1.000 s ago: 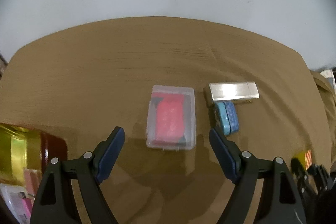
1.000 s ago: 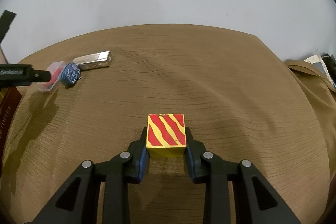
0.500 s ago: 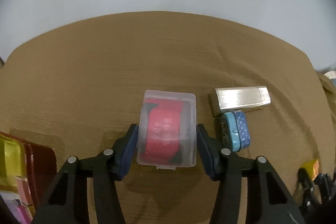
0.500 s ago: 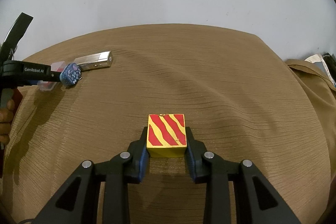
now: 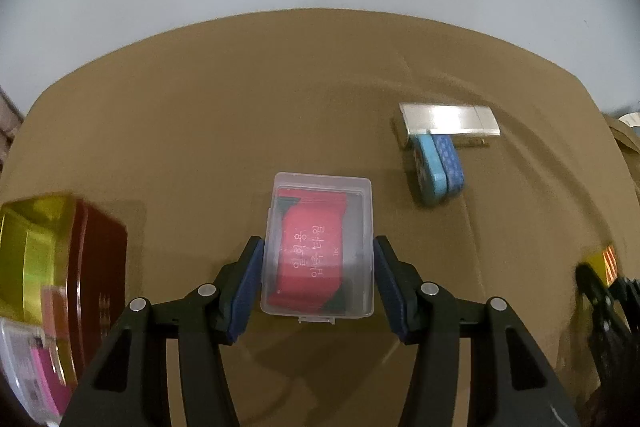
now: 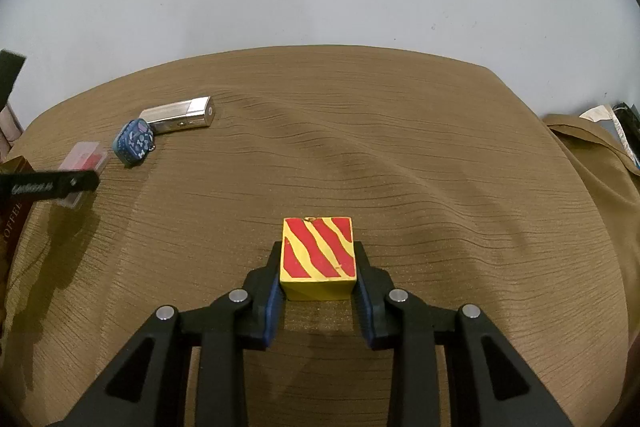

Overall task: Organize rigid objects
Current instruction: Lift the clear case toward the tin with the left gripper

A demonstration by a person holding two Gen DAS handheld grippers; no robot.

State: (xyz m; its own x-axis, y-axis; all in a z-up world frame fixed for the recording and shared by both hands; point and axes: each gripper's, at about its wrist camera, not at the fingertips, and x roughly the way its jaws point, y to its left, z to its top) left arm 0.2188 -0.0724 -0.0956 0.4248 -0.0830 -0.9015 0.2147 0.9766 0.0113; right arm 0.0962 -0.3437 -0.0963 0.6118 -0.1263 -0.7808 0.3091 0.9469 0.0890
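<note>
left claw: black arms | blue pads inside | silver screws behind pads || right claw: same black frame | blue pads | silver screws

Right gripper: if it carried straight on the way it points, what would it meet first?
The right gripper, shut on the striped block, points down at bare brown cloth. Nothing else shows ahead, so probably the cloth first, though depth is unclear.

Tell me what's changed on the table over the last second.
The left gripper closed its jaws onto the clear plastic case and carried it toward the dark red box. The right gripper stayed shut on the striped block; silver box and blue pouch unmoved.
</note>
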